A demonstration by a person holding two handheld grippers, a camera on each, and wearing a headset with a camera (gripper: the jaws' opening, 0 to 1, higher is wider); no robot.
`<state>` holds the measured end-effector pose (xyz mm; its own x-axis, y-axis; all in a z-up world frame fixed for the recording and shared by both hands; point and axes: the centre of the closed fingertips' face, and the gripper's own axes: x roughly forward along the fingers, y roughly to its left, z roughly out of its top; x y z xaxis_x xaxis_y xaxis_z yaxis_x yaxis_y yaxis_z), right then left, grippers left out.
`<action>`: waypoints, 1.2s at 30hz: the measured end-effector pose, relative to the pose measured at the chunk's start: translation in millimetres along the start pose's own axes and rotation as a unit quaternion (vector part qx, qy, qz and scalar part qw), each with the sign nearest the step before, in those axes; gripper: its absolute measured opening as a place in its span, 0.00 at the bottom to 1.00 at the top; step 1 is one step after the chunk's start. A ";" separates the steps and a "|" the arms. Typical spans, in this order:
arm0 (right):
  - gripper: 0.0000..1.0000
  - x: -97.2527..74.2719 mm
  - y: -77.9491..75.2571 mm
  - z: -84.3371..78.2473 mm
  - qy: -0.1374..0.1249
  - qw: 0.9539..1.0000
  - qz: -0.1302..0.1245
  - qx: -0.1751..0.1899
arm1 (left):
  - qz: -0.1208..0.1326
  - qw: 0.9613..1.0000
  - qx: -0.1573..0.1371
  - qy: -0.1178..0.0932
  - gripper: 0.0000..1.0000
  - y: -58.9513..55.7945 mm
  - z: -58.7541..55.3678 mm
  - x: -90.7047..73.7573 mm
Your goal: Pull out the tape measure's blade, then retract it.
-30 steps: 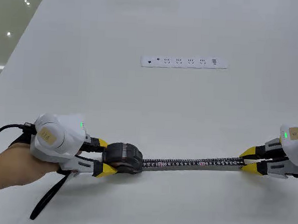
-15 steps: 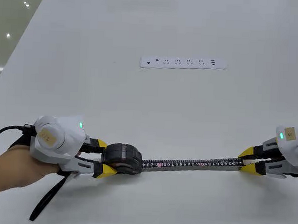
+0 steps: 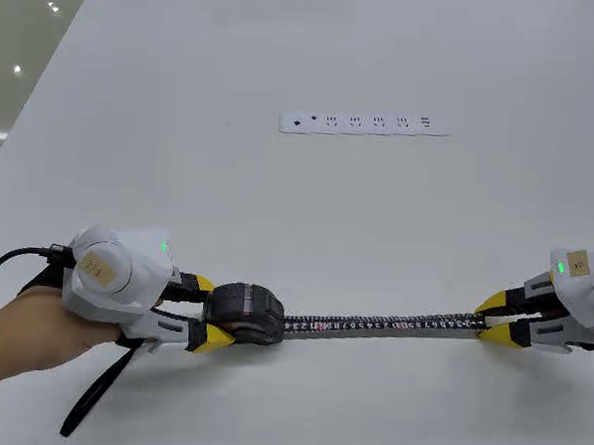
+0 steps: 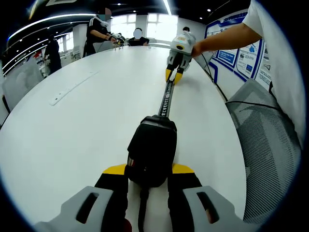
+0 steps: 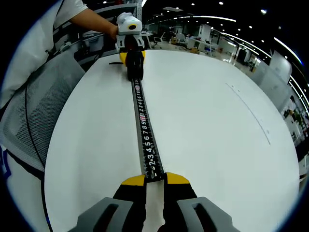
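Presently, the tape measure case [image 3: 244,312] is clamped between the yellow-tipped jaws of the left tool [image 3: 211,313] and is seated on the white counter [image 3: 277,221], towards the near edge. The blade [image 3: 381,325] is drawn out of the case to the right, with its numbered face turned up. The free end of the blade is pinched by the right tool [image 3: 496,318], whose jaws are closed on it. A white power strip [image 3: 364,123] is laid flat farther back, well apart from both tools.
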<state>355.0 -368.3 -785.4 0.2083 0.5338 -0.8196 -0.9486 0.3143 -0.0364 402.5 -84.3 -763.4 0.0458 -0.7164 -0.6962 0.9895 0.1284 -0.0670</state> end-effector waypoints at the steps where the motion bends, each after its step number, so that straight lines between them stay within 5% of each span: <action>1: 0.09 -0.1 -0.1 -0.1 0.000 1.000 0.000 0.000 | 0.000 1.000 0.000 0.000 0.26 0.0 0.1 0.1; 6: 0.10 0.0 0.1 -0.1 0.004 1.000 -0.003 0.000 | 0.000 1.000 0.005 0.004 0.27 0.6 -0.6 0.3; 8: 0.15 0.8 0.1 6.2 -0.019 0.999 -0.002 0.029 | 0.001 1.000 0.008 0.008 0.29 1.5 -0.6 1.3; 9: 0.18 1.5 -7.5 -2.3 -0.002 0.999 -0.018 0.048 | 0.002 1.000 0.010 0.011 0.32 1.9 -1.2 2.1; 20: 0.18 5.5 -1.6 0.7 -0.006 0.999 -0.007 0.043 | 0.005 1.000 0.003 0.007 0.36 3.5 0.2 -1.5; 28: 0.20 -1.4 -0.8 11.9 -0.029 0.997 -0.016 0.065 | 0.013 1.000 -0.012 -0.006 0.38 2.2 3.3 -7.2; 36: 0.30 -10.3 3.3 27.0 -0.055 0.992 -0.034 0.110 | 0.050 0.997 -0.040 -0.032 0.42 0.9 4.3 -24.0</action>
<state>356.2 -351.6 -761.7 0.3068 0.5845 -0.7512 -0.8588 0.5102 0.0462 402.9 -69.9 -743.7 0.1541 -0.7392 -0.6556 0.9656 0.2534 -0.0587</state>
